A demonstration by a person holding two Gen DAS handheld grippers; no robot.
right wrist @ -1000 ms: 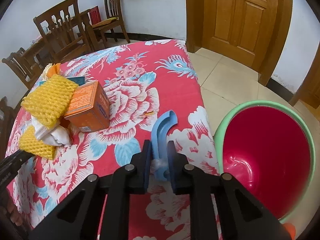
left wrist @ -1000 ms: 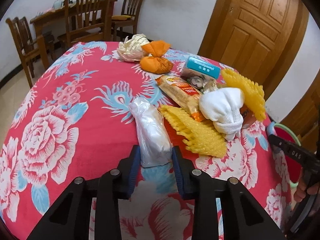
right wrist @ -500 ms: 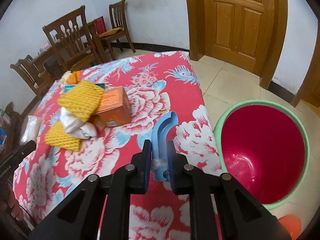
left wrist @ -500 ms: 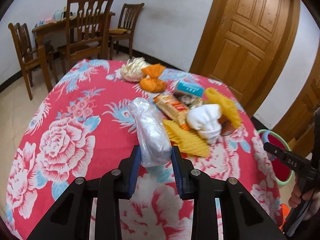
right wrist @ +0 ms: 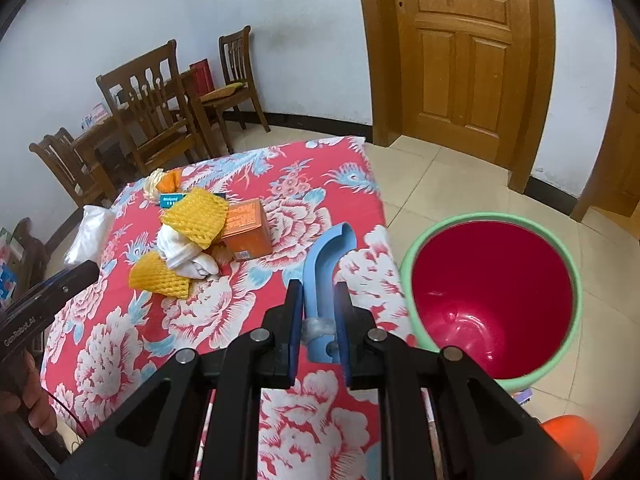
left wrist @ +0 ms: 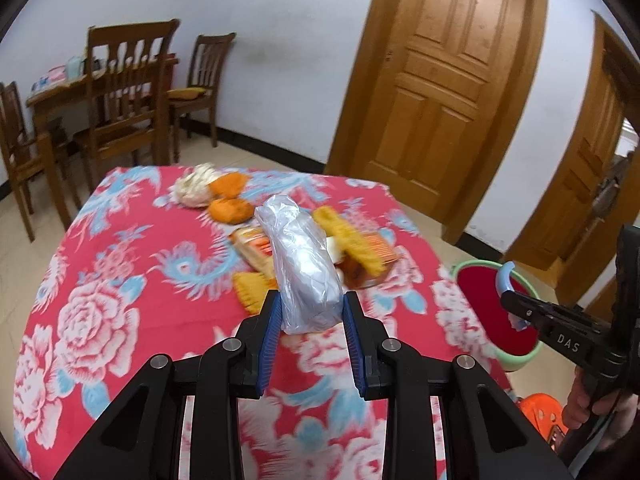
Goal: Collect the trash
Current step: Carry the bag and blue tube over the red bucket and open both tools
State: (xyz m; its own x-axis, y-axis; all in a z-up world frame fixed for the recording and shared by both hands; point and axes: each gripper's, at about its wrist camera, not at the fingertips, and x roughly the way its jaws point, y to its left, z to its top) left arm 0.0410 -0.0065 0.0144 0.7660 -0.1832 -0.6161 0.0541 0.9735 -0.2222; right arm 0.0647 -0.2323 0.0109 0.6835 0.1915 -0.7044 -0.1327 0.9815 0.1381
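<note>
Both tongs lifted | left grips one bag | right grips one blue piece

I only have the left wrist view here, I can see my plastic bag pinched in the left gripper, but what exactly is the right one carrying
Observer: The right gripper is shut on a curved blue plastic piece.
Operator: Is the bin empty?
Observer: Yes, the right wrist view looks straight into the bin; its red inside shows bare down to the bottom.
Operator: What's behind my bag in the pile?
Observer: A white cloth lies under a yellow foam net, with an orange box beside them.
</note>
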